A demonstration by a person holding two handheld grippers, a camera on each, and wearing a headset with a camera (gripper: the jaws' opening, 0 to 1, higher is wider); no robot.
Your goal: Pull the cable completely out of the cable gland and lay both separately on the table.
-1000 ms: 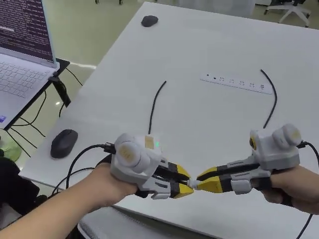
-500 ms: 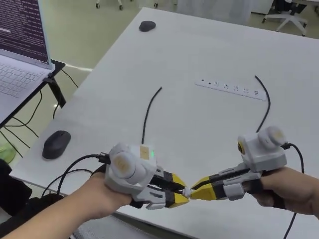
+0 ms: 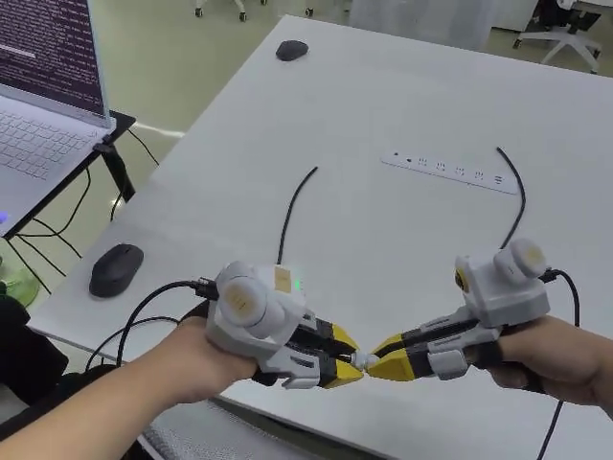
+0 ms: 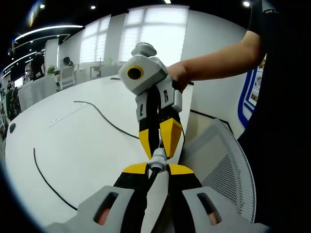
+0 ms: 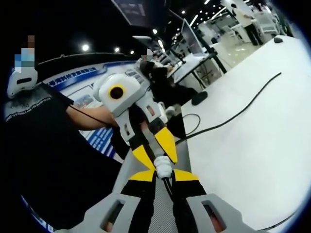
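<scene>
Pinching one cable gland (image 3: 361, 362), two hand-held grippers (image 3: 347, 369) (image 3: 379, 365).

No word, number or brand can be read with certainty. The laptop screen (image 3: 48, 53) shows many lines of light text on a dark ground, but they are too small to read. The power strip (image 3: 450, 172) has small dark marks beside its sockets, and these also cannot be read. In the left gripper view, the person's dark sleeve (image 4: 272, 19) carries a short line of white print, which is blurred. In the right gripper view, a blue wall panel (image 5: 92, 104) has print on it that is too unsharp to read.
</scene>
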